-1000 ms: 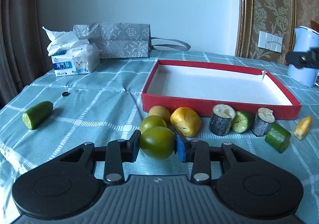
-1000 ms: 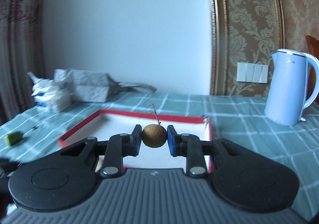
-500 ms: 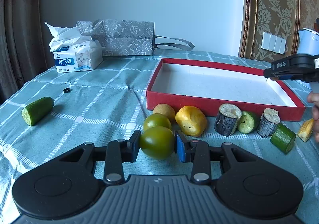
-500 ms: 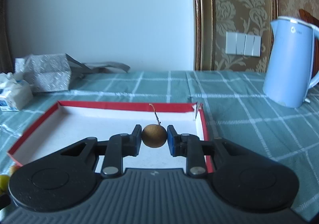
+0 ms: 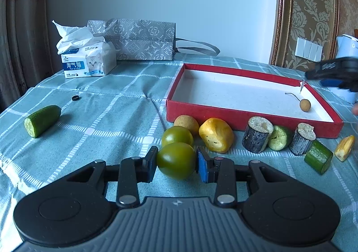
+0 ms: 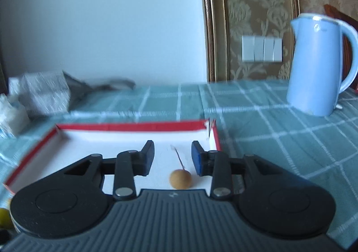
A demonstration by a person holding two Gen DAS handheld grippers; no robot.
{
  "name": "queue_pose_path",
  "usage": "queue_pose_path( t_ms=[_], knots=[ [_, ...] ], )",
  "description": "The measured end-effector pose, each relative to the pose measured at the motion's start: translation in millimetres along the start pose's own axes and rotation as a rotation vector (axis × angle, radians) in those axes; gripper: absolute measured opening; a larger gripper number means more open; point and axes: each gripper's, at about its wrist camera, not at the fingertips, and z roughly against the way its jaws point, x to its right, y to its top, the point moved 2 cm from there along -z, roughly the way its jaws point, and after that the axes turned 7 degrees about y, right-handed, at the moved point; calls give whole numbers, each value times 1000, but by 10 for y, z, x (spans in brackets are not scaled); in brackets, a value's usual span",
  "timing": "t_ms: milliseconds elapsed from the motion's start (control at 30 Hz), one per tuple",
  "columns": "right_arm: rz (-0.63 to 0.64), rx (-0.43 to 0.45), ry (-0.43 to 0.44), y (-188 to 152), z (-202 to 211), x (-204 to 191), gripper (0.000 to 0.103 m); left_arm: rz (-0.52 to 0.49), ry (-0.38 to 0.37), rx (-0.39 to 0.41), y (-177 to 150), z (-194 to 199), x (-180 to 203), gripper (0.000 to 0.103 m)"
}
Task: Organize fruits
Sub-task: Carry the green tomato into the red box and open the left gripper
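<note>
The small round brown fruit with a thin stem (image 6: 180, 179) has been released by the right gripper (image 6: 172, 158), whose jaws have just been opening, and now lies inside the shallow red cardboard box (image 6: 134, 126).

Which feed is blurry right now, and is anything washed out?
Right wrist view: motion-smeared, worst on the bag and tray rim; the longan stays readable. Left wrist view: sharp, with fisheye bending at the edges and only mild brightness on the tray floor.

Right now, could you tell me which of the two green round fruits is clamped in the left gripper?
The nearer green fruit, pinched in the left gripper; the other lies free behind it.
</note>
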Motion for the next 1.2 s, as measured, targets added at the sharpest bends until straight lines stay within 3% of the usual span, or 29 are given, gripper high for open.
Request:
queue_pose_path(
  t_ms=[67,133,300,433,567,667,833,933,1200],
  knots=[
    [-6,52,37,-3,240,-30,56,0,0,3,-1,4,0,36],
    [3,98,110,-91,485,-110,65,0,-2,7,-1,9,0,36],
    [137,34,315,-520,850,-510,65,14,13,13,1,14,-23,36],
    [184,-30,423,-781,983,-727,65,14,21,16,7,15,-23,36],
    [227,-23,498,-868,1097,-839,66,16,40,19,11,21,-34,36],
    [224,-44,489,-923,1080,-838,71,19,48,25,26,44,-39,36],
    [199,-89,469,-980,1014,-769,71,15,54,32,93,103,-32,36],
    [194,-94,475,-989,1010,-762,80,3,60,45,144,142,-10,36],
    [147,-178,478,-1021,895,-719,89,-33,75,99,438,213,74,36]
  ],
)
